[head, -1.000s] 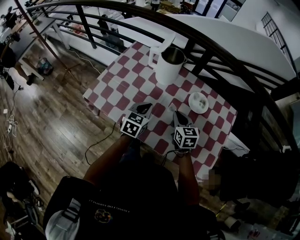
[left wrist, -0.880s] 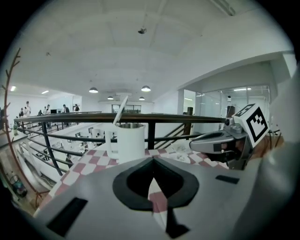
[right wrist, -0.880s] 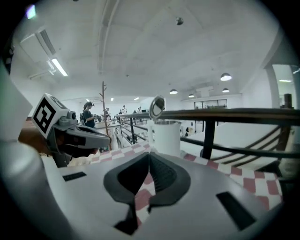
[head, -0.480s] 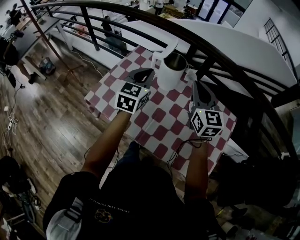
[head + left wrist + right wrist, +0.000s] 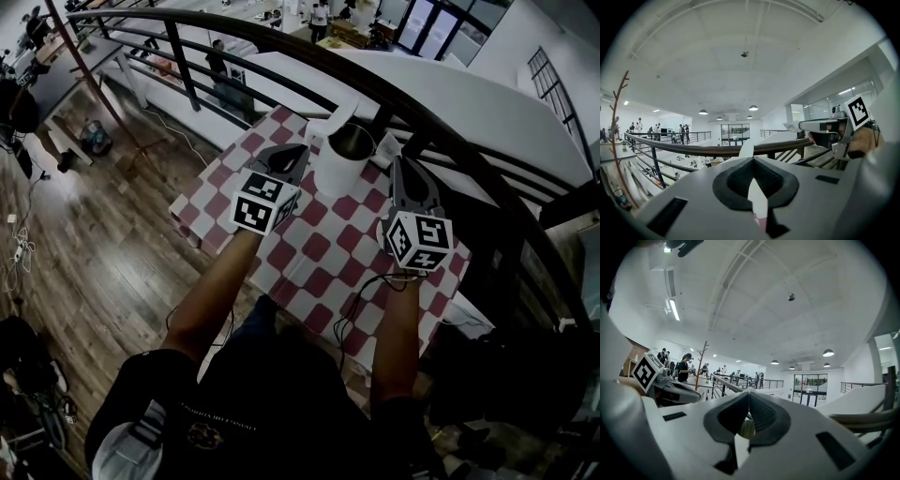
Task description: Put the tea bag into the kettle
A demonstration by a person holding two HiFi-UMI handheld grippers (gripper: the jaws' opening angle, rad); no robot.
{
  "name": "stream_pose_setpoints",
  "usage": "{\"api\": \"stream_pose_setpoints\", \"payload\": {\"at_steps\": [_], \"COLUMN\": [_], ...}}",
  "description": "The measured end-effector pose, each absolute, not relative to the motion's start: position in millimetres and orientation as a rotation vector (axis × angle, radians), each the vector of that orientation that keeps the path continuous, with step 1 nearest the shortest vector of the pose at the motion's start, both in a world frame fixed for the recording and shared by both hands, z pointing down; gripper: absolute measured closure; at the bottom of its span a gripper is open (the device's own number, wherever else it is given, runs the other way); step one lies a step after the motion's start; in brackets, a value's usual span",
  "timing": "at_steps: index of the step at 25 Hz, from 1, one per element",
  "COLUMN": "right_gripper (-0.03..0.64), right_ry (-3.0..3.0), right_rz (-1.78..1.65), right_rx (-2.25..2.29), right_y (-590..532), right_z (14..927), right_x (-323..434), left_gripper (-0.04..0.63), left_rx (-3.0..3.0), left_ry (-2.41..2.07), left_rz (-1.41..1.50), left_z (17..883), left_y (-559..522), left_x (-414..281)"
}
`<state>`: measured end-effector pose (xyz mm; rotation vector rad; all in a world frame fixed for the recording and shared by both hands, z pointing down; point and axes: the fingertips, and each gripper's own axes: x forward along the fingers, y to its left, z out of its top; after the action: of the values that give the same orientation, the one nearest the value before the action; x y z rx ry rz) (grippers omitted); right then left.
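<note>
The white kettle (image 5: 336, 164) stands at the far side of the red-and-white checked table (image 5: 314, 248), its lid (image 5: 336, 111) tipped up and its mouth open. My right gripper (image 5: 403, 165) hovers just right of the kettle's rim, shut on the tea bag (image 5: 386, 147), a small white piece at its tips. The left gripper view shows that bag (image 5: 791, 126) at the right gripper's tip, and the right gripper view shows it (image 5: 747, 428) between the pads. My left gripper (image 5: 295, 150) is shut beside the kettle's handle. Whether it touches the handle is unclear.
A dark curved railing (image 5: 450, 127) runs right behind the table and kettle. A wooden floor (image 5: 112, 253) lies to the left of the table. A black cable (image 5: 347, 323) hangs off the near edge. People stand far off on the lower level.
Both grippers have risen from low over the table and moved forward to either side of the kettle. The right one has carried the tea bag up to the rim.
</note>
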<state>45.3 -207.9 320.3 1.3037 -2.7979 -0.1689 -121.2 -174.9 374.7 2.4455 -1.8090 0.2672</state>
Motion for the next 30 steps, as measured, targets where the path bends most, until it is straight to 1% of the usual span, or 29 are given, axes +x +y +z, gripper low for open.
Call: {"api": "stream_pose_setpoints", "payload": {"at_steps": [8, 18, 24, 30], "right_gripper": [0.597, 0.597, 0.597, 0.597], "right_ry": [-2.781, -2.679, -2.677, -2.673], "right_rz": [-0.112, 0.098, 0.11, 0.09], "right_rx": [1.306, 1.287, 1.249, 1.251], "right_y": [-242, -316, -319, -320], "right_z": [339, 418, 427, 426], "right_x": [31, -2, -21, -22], "left_gripper": [0.592, 0.592, 0.592, 0.592], "left_rx": [2.446, 2.411, 2.375, 2.366], "left_ry": [-1.776, -1.776, -1.793, -1.79], "left_rz": [0.304, 0.324, 0.32, 0.323], "left_z": [386, 403, 411, 417], "left_y": [-181, -182, -181, -178], "left_x": [-123, -149, -168, -172]}}
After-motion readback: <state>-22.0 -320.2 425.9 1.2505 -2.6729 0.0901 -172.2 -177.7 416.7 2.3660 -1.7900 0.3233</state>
